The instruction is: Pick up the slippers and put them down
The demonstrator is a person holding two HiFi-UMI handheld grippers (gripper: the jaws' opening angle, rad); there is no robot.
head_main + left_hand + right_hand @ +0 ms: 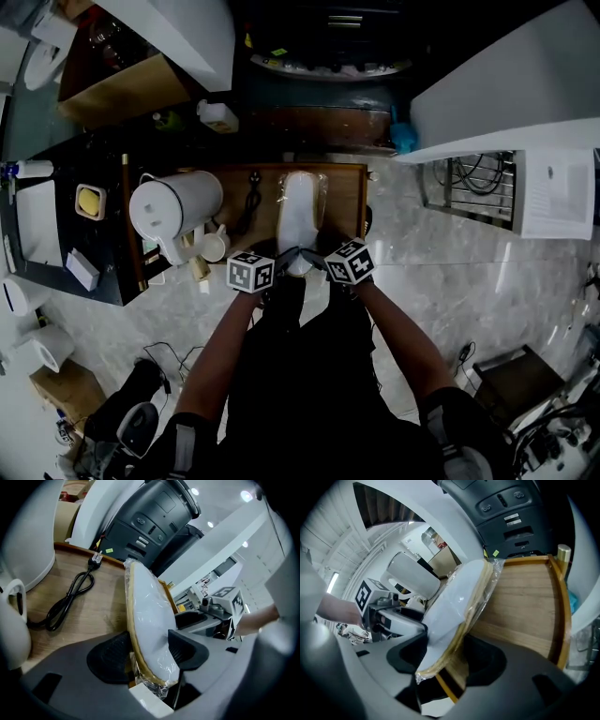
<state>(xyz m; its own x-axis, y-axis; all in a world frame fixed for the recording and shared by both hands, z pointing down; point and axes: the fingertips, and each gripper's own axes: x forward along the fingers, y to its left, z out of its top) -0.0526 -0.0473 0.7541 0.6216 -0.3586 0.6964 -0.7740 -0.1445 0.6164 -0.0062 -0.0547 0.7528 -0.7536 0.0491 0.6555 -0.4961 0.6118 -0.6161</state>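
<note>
Slippers [300, 211]: 1 white pair with tan sole edges, sealed in clear plastic wrap [491, 581], lying lengthwise over the wooden counter [345, 192]. Whether the far end rests on the wood, cannot tell.

Grip: the left gripper [150, 653] and the right gripper [447, 656] both have their fingers clamped on the near end of the pack, 1 pad on each face. The 2 tools sit side by side, nearly touching in the head view.

Surroundings: power cord [70, 597] lies on the counter just left of the pack. White jug [173, 206] and mug [214, 246] stand further left. The counter has a raised rim.

Risks, as judged:
- Both holds are at 1 end and on slick film, so the long free end may sag or swing.
- Film could slide over the soles and let the pack creep out of the fingers.
- Uneven release, 1 side before the other, would twist the pack toward the cord.
- Setting down leftward would land it on the cord and leave it rocking.
- The 2 grippers may knock together when the fingers open.
</note>
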